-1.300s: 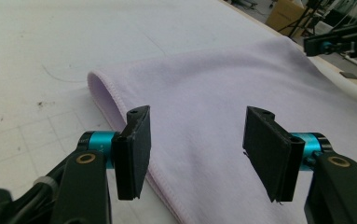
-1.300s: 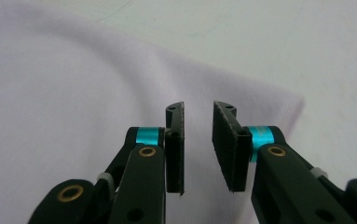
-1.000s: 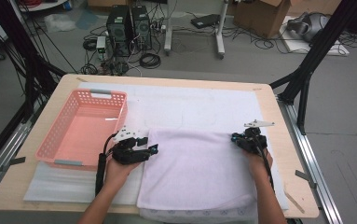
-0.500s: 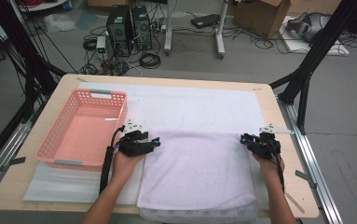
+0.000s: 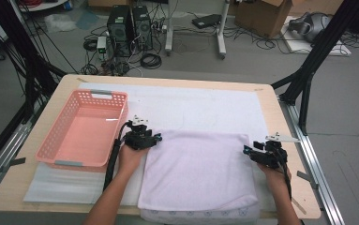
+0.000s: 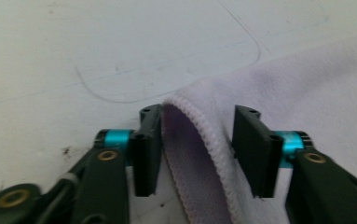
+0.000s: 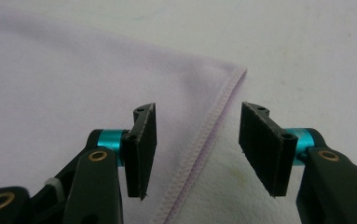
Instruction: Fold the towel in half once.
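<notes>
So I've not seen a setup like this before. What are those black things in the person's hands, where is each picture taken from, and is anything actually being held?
A person works at a table, with a hand-held gripper in each hand: two black jaws that pinch.

The high view looks down from above. The left hand-held gripper is at one far corner of a folded lilac towel, the right hand-held gripper at the other. An empty pink basket stands to the left.

The other two pictures come from cameras riding on the grippers. In the left gripper view, the towel's raised corner lies between the jaws, which have just been closing but do not yet pinch it. In the right gripper view, the jaws have just been opening; the towel's edge lies flat between them, so nothing is held.
</notes>
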`<state>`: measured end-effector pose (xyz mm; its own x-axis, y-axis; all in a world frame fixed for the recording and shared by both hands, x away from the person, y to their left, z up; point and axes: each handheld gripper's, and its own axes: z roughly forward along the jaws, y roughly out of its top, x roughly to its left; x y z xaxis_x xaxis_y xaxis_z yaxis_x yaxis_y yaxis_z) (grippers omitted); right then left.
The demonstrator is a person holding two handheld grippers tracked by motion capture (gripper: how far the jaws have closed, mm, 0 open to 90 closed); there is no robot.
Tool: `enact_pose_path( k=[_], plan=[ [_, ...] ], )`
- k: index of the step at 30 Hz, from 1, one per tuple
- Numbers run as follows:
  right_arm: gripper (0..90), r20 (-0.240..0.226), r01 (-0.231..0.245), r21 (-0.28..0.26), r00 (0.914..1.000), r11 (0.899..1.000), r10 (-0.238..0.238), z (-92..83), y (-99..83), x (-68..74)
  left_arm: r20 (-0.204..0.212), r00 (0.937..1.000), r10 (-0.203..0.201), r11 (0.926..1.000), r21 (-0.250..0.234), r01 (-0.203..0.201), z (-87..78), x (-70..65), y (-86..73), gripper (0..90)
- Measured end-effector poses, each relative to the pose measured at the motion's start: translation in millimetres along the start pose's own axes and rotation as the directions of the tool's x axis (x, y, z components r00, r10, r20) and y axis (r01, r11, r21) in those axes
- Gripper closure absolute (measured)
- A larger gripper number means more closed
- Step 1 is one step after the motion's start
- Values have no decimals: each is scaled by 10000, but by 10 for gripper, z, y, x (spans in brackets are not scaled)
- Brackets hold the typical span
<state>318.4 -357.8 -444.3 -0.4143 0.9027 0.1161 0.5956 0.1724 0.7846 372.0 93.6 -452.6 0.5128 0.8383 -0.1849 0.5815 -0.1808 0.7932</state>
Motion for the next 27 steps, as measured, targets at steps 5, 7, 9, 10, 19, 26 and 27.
enact_pose_path(
  k=[5, 7, 9, 10, 19, 26, 27],
  plan=[
    [473, 353, 510, 482, 9980, 9975, -527, 77, -20, 59, 137, 9998, -168, 9998, 80, 167, 3, 14, 1, 807],
    [520, 375, 491, 513, 9980, 9975, -511, 73, -21, 74, 68, 9999, -76, 9999, 95, 76, 4, -4, 2, 832],
    [616, 435, 367, 481, 9983, 9982, -388, 75, -28, 92, 10, 9999, -162, 9998, 63, 162, 7, -17, 3, 841],
    [716, 244, 283, 515, 9993, 9983, -296, 74, -24, 96, -2, 9996, -278, 9996, 50, 278, 7, -12, 4, 844],
    [867, -135, 35, 251, 9999, 9997, -32, 78, 57, 84, -225, 9961, -855, 9939, -714, 837, -22, -9, 143, 858],
    [868, 81, 254, -644, 9997, 9976, -249, 80, 280, 42, -432, 9925, -1144, 9865, -1227, 1084, -36, 86, 379, 858],
    [868, 94, 263, -681, 9996, 9973, -257, 88, 323, 38, -465, 9924, -1135, 9866, -1233, 1070, -29, 103, 416, 858]
  ],
)
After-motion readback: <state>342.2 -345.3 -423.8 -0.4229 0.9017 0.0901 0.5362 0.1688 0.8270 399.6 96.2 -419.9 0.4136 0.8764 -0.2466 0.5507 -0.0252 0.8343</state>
